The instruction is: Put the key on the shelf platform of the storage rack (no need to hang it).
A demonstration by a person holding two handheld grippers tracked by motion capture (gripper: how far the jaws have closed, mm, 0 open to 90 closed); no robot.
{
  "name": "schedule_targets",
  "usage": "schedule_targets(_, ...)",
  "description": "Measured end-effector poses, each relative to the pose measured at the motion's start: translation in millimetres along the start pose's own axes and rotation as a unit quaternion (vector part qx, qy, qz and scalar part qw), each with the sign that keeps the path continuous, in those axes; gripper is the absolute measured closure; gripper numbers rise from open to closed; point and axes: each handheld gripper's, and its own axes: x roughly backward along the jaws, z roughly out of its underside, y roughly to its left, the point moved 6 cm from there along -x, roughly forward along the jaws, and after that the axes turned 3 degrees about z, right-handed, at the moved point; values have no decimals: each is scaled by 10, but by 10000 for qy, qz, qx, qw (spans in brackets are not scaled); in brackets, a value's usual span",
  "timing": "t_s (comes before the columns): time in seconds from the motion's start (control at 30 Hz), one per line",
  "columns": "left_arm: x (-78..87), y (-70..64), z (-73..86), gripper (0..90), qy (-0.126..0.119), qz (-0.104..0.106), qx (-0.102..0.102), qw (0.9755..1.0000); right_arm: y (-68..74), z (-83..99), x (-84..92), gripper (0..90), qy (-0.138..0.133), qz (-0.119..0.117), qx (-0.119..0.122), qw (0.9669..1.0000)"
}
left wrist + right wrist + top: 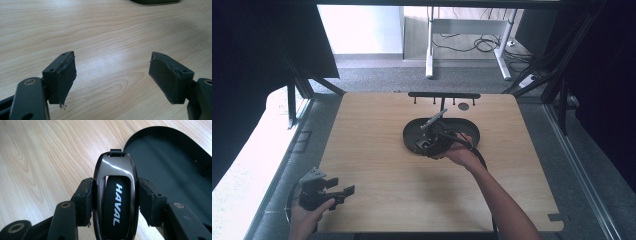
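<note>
Right gripper view, key fob (116, 202) clamped in right hand-held gripper (115, 201)

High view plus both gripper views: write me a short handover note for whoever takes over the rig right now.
Right hand-held gripper: shut on the glossy dark HAVAL car key fob, held at the near left rim of the black oval tray.
Left hand-held gripper: open, nothing between its jaws, over the light wooden table at its near left corner.
Done: fob gripped.
Left: whether the fob goes into the tray or comes out of it cannot be told; the black hook rail at the far edge is bare.

Right claw (115, 202) clamped shut; left claw (112, 80) gaping, low.
</note>
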Motion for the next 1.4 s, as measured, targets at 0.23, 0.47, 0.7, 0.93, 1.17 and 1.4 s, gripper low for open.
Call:
schedule_targets(0.23, -4, -1, 2, 219, 9, -3, 10, 10000, -91, 28, 0, 492, 20, 52, -98, 9999)
schedule_targets(0.47, -3, -1, 0, 219, -4, -10, 12, 10000, -160, 47, -22, 492, 65, 57, -168, 9998)
schedule_targets(0.7, 3, 8, 0, 219, -7, -16, 22, 10000, -290, 44, -104, 492, 135, 126, -275, 9995)
schedule_targets(0.93, 9, 8, -2, 219, -18, -18, 30, 10000, -396, 30, -178, 492, 205, 176, -357, 9990)
schedule_targets(1.17, 2, 10, 1, 220, -10, -4, 23, 10000, -522, 13, -242, 492, 190, 213, -441, 9986)
schedule_targets(1.4, 9, 12, -3, 220, -35, -16, 30, 10000, -633, 32, -325, 491, 208, 273, -506, 9981)
